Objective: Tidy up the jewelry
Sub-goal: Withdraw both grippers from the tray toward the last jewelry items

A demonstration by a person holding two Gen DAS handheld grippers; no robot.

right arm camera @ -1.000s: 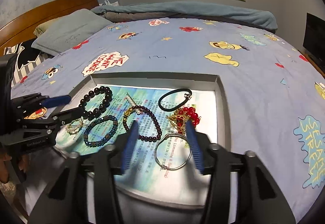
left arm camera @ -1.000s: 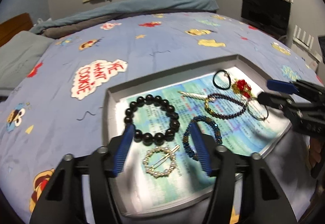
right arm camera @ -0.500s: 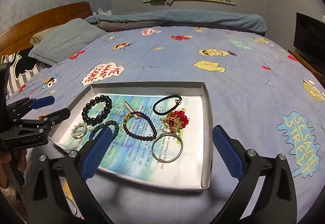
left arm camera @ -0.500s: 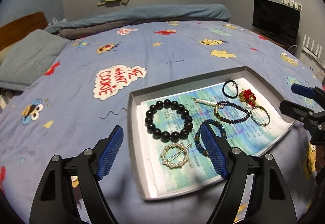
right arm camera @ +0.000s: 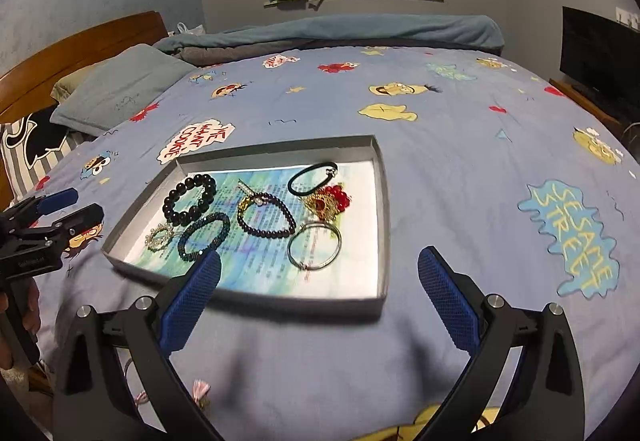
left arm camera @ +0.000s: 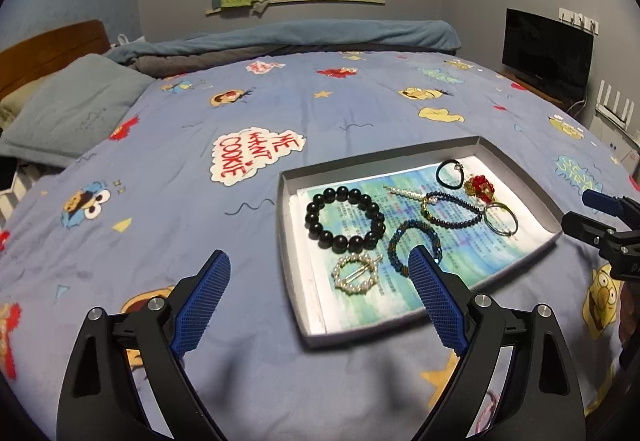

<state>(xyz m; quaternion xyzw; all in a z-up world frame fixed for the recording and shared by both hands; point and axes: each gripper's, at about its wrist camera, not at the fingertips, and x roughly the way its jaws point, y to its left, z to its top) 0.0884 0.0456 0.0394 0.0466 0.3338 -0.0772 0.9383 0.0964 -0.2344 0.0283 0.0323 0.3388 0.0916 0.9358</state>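
Shallow grey tray (left arm camera: 516,177) sits on the cartoon-print bedspread (left arm camera: 280,113), holding black bead bracelet (left arm camera: 345,219), pearl ring clip (left arm camera: 356,275), blue bead bracelet (left arm camera: 414,247), purple bead bracelet (left arm camera: 452,209), silver bangle (right arm camera: 315,245), red-and-gold piece (right arm camera: 330,201) and black hair tie (right arm camera: 312,177). Left gripper (left arm camera: 320,299): jaws spread wide, empty, held on the near side of the tray's left end, pearl ring clip just beyond the gap. Right gripper (right arm camera: 318,301): jaws spread wide, empty, over the tray's near edge, silver bangle lying just far of the gap, untouched.

Black hand-held gripper (left arm camera: 320,281) (blue ribbed pads, silver screws).
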